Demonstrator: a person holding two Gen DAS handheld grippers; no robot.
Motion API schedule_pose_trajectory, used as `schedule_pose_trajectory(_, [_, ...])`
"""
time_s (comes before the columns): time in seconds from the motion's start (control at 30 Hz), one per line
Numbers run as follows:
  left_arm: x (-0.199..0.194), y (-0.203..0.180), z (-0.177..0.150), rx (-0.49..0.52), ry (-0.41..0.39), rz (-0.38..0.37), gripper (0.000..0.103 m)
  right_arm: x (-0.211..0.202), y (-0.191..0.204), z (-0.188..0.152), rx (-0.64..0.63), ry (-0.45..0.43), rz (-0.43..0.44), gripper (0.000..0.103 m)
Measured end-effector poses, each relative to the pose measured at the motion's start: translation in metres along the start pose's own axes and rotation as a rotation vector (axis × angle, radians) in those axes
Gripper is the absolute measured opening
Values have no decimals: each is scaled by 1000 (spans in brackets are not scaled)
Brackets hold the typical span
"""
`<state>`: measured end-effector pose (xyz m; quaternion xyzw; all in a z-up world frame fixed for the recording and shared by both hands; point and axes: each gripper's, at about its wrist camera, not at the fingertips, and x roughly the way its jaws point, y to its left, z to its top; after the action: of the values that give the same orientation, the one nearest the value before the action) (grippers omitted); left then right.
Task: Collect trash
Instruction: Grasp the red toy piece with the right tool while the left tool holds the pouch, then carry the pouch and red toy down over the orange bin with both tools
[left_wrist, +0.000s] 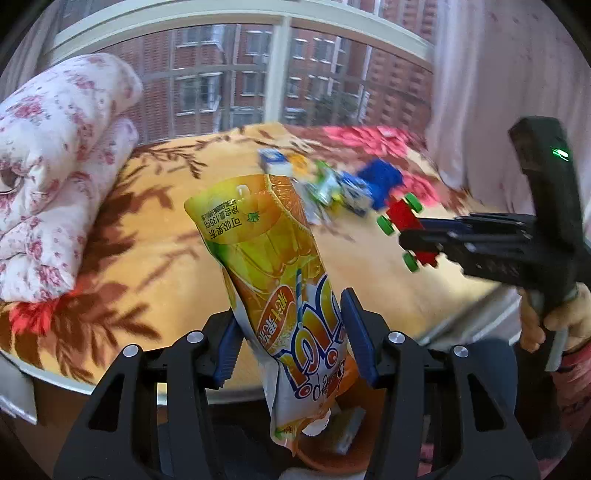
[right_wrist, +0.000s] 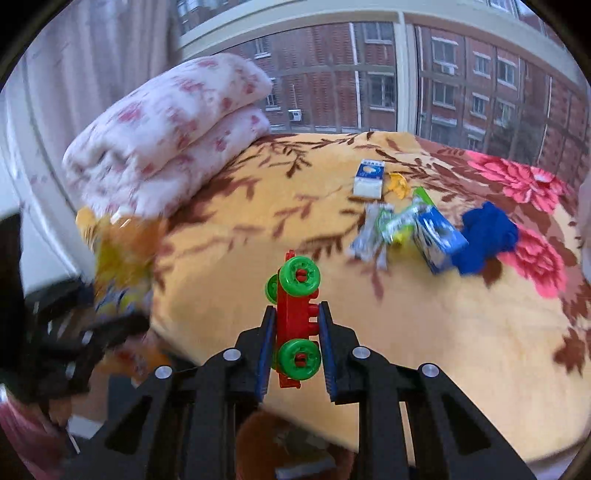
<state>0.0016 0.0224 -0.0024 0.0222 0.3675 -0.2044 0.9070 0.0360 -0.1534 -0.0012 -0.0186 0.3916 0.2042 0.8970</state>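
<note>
My left gripper (left_wrist: 291, 332) is shut on an orange jelly drink pouch (left_wrist: 273, 266) and holds it upright above the bed's near edge; the pouch shows blurred at the left of the right wrist view (right_wrist: 118, 254). My right gripper (right_wrist: 297, 328) is shut on a red toy car with green wheels (right_wrist: 297, 317), held above the bed; it also shows in the left wrist view (left_wrist: 406, 225). More trash lies on the bed: a white and blue carton (right_wrist: 368, 179), a yellow wrapper (right_wrist: 398, 184), silver and green wrappers (right_wrist: 384, 229) and a blue milk box (right_wrist: 437, 240).
A blue toy block (right_wrist: 484, 236) lies beside the milk box. A folded floral quilt (right_wrist: 166, 129) sits at the bed's far left. An orange bin (left_wrist: 332, 450) holding some litter stands below the bed's edge. A window and a curtain (left_wrist: 498, 74) lie behind.
</note>
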Motion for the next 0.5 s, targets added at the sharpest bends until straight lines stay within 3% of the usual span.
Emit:
schedule_pose_trajectory(0.27, [22,-36,-54,104,125,-59,50,-24,13,-99,2,57,24,23])
schedule_pose_trajectory(0.5, [64,-49,-98,117,252,-69,50,6,8,-158,64,166,4,23])
